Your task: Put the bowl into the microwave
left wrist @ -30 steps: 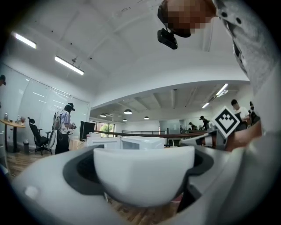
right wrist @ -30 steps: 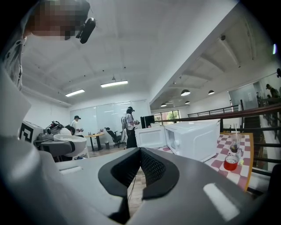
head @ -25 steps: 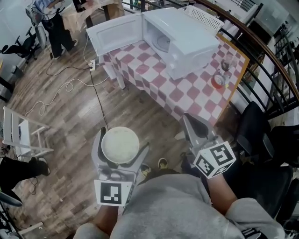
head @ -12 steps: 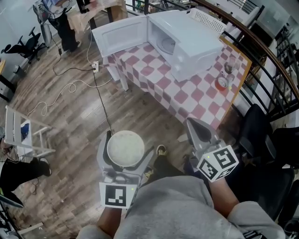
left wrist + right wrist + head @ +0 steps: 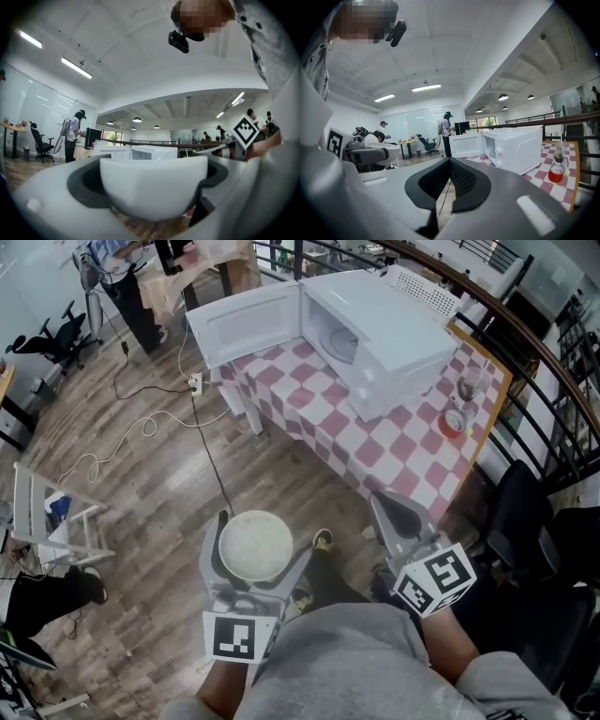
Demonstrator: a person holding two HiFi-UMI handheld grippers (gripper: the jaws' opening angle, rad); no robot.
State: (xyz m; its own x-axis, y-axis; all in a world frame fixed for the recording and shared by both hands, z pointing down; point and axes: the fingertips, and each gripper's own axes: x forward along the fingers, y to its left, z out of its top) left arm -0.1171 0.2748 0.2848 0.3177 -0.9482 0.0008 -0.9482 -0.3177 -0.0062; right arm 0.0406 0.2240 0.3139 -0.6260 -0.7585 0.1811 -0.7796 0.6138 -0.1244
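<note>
A white bowl sits upright between the jaws of my left gripper, which is shut on it; the left gripper view shows the bowl filling the gap between the jaws. My right gripper is shut with nothing in it, its jaws meeting in the right gripper view. The white microwave stands on the checked table ahead with its door swung open to the left, and its cavity faces me. It also appears as the microwave in the right gripper view.
The red-and-white checked table also carries a red-filled glass. A cable trails over the wood floor. A white folding chair stands at the left, a black chair at the right. A person stands far off.
The whole view has shifted as I come a little closer to the table. Both grippers keep their places before me, and the bowl stays held.
</note>
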